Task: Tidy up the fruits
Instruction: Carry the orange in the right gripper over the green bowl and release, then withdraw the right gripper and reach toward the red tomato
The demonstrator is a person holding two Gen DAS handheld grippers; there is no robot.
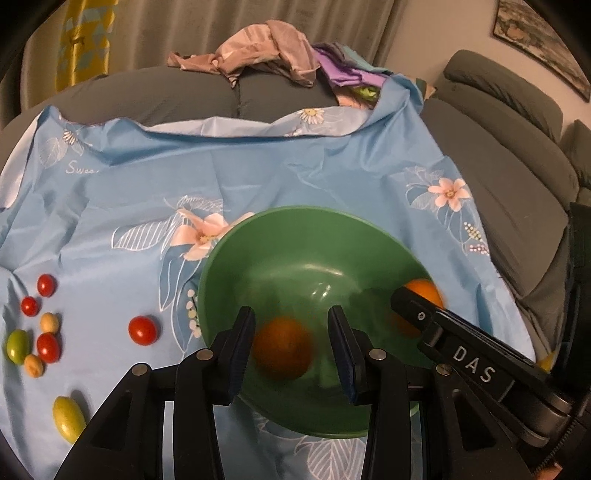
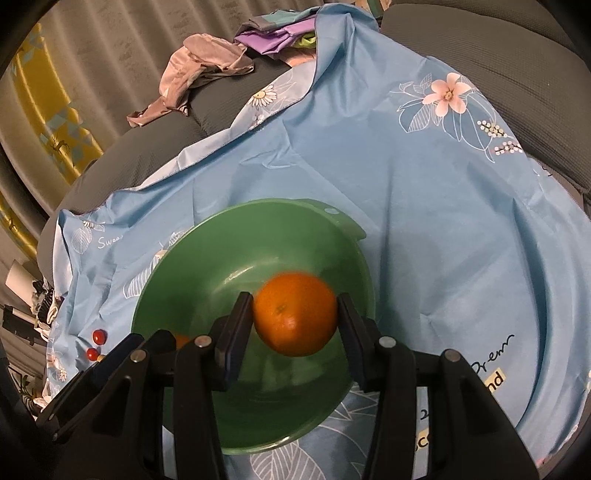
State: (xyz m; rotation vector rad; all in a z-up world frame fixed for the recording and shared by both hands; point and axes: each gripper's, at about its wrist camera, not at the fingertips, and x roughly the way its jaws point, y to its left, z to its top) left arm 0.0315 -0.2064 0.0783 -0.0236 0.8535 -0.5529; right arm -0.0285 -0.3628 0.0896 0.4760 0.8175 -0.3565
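A green bowl (image 1: 295,240) (image 2: 207,251) sits on a blue floral cloth (image 1: 258,173). My left gripper (image 1: 291,339) is open over the bowl, with a blurred orange (image 1: 282,349) in the bowl between its fingers, not gripped. My right gripper (image 2: 295,325) is shut on a second orange (image 2: 295,317) (image 1: 424,291) and holds it over the bowl's right side. Small fruits lie on the cloth to the left: red tomatoes (image 1: 142,329), a green fruit (image 1: 17,345), a yellow-green fruit (image 1: 68,419) and small tan ones (image 1: 50,322).
The cloth covers a grey sofa (image 1: 517,192). A pile of clothes (image 1: 266,51) lies at the back. Curtains (image 1: 184,29) hang behind. Red tomatoes (image 2: 99,336) also show at the left in the right wrist view.
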